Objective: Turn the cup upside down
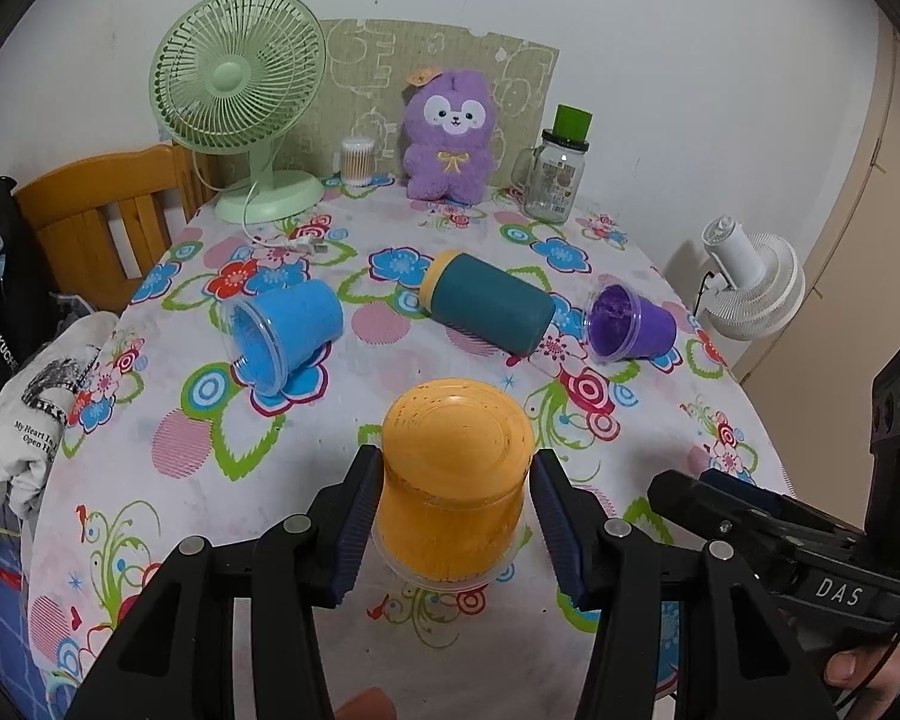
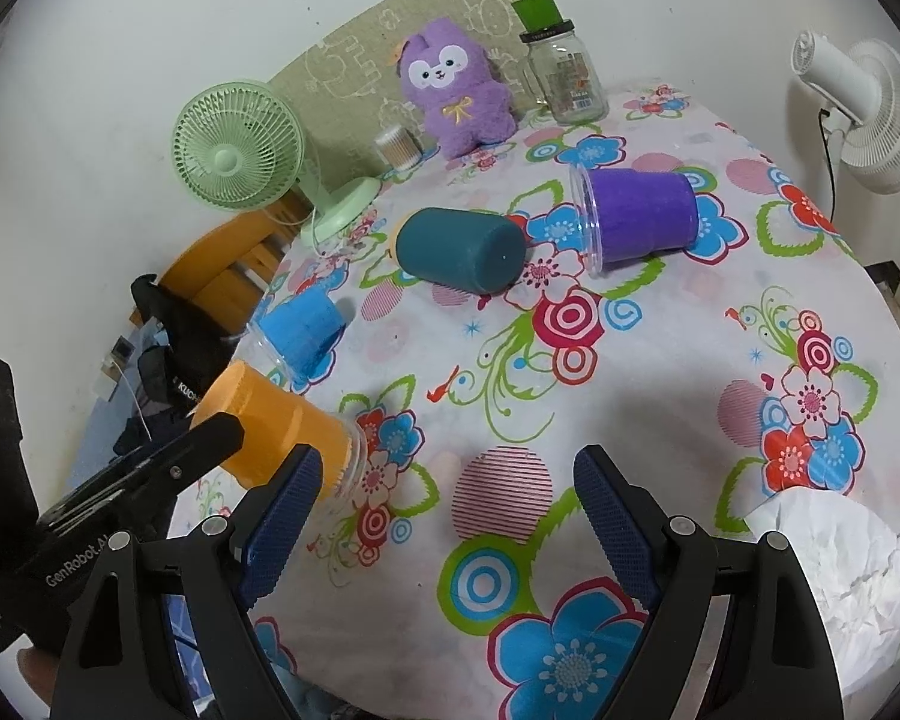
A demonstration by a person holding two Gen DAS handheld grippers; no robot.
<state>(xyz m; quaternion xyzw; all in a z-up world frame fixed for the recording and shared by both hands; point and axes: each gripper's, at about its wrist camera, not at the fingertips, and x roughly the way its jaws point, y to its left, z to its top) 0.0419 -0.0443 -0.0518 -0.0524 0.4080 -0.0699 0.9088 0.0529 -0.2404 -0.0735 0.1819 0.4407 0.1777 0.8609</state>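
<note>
An orange cup (image 1: 453, 480) stands upside down on the flowered tablecloth (image 1: 222, 480), its rim on the cloth. My left gripper (image 1: 456, 516) has a finger on each side of it; small gaps show between pads and cup, so it looks open. The cup also shows at the left of the right wrist view (image 2: 270, 426), beside the left gripper's finger. A blue cup (image 1: 282, 333), a teal cup (image 1: 486, 306) and a purple cup (image 1: 630, 324) lie on their sides further back. My right gripper (image 2: 447, 516) is open and empty above the cloth.
A green desk fan (image 1: 240, 102), a cotton swab jar (image 1: 357, 162), a purple plush toy (image 1: 450, 138) and a glass jar (image 1: 555, 177) stand along the back. A white fan (image 1: 756, 282) is beyond the right edge. A wooden chair (image 1: 108, 204) is at left. Crumpled white paper (image 2: 840, 570) lies near the right gripper.
</note>
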